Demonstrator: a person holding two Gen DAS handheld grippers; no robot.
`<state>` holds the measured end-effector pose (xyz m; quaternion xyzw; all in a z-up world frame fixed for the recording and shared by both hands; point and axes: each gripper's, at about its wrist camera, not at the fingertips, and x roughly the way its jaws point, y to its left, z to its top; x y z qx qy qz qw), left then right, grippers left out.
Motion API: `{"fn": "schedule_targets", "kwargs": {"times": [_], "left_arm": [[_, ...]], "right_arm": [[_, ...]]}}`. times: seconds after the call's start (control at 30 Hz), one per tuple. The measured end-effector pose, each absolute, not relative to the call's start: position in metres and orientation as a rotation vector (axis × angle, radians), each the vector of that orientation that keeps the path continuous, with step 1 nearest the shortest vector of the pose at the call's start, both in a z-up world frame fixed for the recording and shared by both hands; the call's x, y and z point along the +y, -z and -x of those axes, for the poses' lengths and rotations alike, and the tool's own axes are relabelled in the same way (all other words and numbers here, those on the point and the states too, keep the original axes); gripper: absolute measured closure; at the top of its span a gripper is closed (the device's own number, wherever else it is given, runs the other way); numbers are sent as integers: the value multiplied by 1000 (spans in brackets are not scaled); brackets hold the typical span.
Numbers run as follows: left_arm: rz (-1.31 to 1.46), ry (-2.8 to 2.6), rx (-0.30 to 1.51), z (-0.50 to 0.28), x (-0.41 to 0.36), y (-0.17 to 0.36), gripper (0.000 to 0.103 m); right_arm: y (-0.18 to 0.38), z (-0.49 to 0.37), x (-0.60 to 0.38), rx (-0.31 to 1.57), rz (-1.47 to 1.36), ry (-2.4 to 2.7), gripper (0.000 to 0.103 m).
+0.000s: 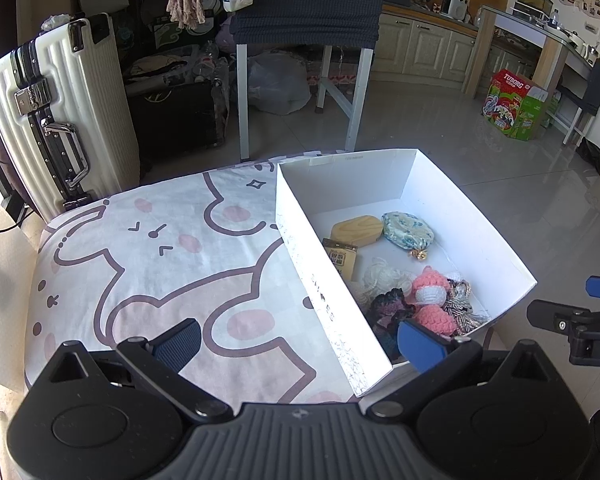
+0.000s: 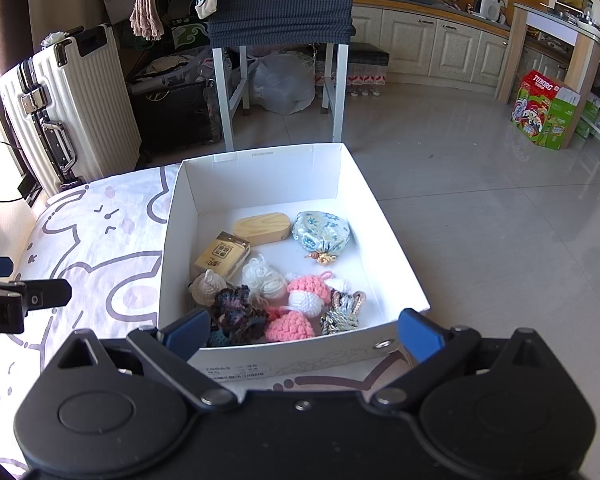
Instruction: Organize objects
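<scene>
Nearest to the left wrist camera is the left gripper [image 1: 298, 340], with its two blue-padded fingers spread wide apart and nothing between them. Its left finger [image 1: 179, 345] hangs over the printed cloth [image 1: 148, 256], and its right finger [image 1: 419, 345] is over the near corner of the white box [image 1: 324, 280]. The right gripper [image 2: 302, 334] is also wide open and empty; it hangs just in front of the near wall of the box, one finger near each front corner.

The box is open at the top and sits on the right part of the cloth, which has a pink and purple cartoon drawing and covers a soft surface. All the small things are inside the box. At the far side lies a wooden block [image 2: 262, 227] with rounded ends, and just beside it to the right a blue flowered pouch [image 2: 321, 231] with a gold knot. In front of the block is a small yellow card box [image 2: 222, 256]. Nearer to the camera the things lie crowded together: a ball of white yarn [image 2: 263, 276], a grey knitted piece [image 2: 206, 286], a dark knitted piece [image 2: 236, 312], a pink and white knitted mushroom [image 2: 308, 292], a pink knitted heart [image 2: 289, 327] and a bunch of silver and gold cords [image 2: 342, 312].

Behind the cloth stand a cream suitcase [image 1: 60, 116] at the left and a chair [image 2: 280, 20] with white legs and a dark cover. A green and red carton [image 2: 546, 110] stands on the tiled floor [image 2: 480, 200] far to the right.
</scene>
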<state>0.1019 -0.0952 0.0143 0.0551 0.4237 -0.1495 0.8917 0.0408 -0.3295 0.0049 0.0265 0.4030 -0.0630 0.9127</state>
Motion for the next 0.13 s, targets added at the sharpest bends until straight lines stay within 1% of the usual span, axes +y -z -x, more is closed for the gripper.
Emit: {"fn": "schedule_targets", "kwargs": {"times": [0.13], "left_arm": [[-114, 309, 879, -101, -96, -14, 0]], "right_arm": [[-5, -41, -329, 831, -54, 130, 1]]}}
